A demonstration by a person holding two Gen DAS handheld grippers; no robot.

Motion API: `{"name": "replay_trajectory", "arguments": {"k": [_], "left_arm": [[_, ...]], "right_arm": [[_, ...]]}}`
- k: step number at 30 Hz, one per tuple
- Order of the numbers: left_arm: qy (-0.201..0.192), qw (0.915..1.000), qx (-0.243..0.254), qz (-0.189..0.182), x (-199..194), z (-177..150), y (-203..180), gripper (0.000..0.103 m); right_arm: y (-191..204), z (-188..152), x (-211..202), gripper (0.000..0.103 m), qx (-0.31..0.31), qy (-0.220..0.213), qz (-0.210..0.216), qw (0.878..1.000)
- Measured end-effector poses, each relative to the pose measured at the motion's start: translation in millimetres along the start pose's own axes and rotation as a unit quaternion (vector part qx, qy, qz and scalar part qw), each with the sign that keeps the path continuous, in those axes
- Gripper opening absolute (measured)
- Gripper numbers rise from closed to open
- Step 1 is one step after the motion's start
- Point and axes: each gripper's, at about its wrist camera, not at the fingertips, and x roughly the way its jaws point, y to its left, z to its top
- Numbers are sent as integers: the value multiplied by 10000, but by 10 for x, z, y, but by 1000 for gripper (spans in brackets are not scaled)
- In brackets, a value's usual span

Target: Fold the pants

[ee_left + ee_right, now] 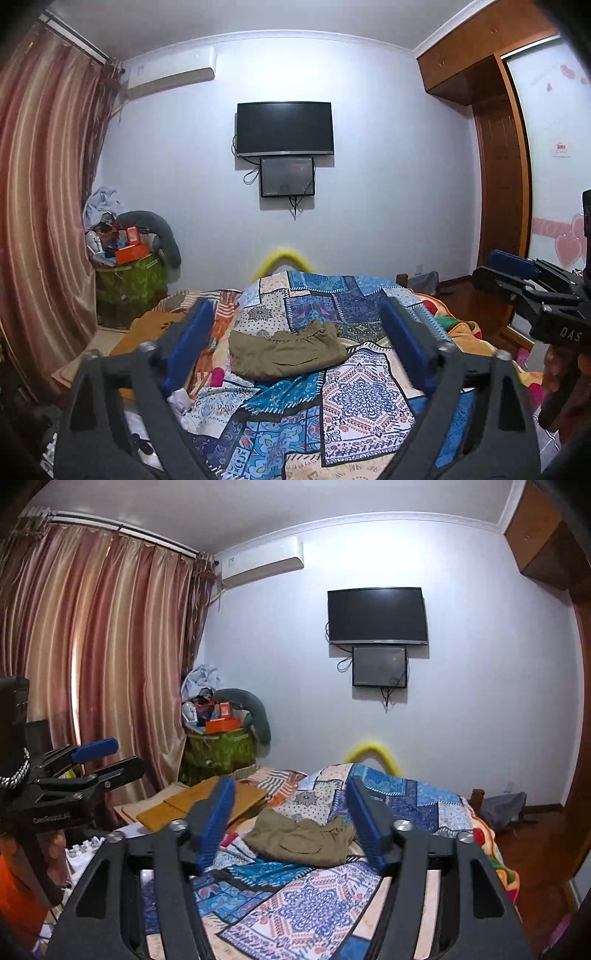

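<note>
Folded pants on the bed, with both tongs held above it.

The olive pants [286,352] lay folded on the patchwork quilt [364,400], below the wall television [284,127]. The left tongs [295,332] and right tongs [290,812] were spread wide, gripping nothing, clear of the pants and the quilt.

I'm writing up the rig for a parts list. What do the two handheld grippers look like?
Both match: black angular linkage frames with silver pivot bolts and ribbed blue finger pads. The left gripper shows white lettering on its side in the right wrist view; the right gripper reads "DAS" in the left wrist view. No sleeves or cables are clearly visible.
</note>
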Motion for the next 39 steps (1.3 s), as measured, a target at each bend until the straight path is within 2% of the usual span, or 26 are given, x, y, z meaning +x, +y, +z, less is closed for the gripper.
{"name": "replay_trajectory", "arguments": {"k": [2,6,8,16,39], "left_arm": [[-62,10000,-22,3,-73,-26,-22,103],[-87,10000,16,23,-147,-46,-75,103],[-105,9999,-6,0,-170,-54,-74,103],[-120,9999,-30,30,-207,-91,-91,103],[151,9996,-252,-5,-13,-151,-51,103]], "right_arm": [[11,-4,-40,81,58,-62,-78,9999],[43,7,-45,91,82,-49,-141,9999],[64,0,-45,103,95,-49,-169,9998],[111,-86,-142,103,145,-34,-162,9998],[119,-120,-160,103,138,58,-208,9997]]}}
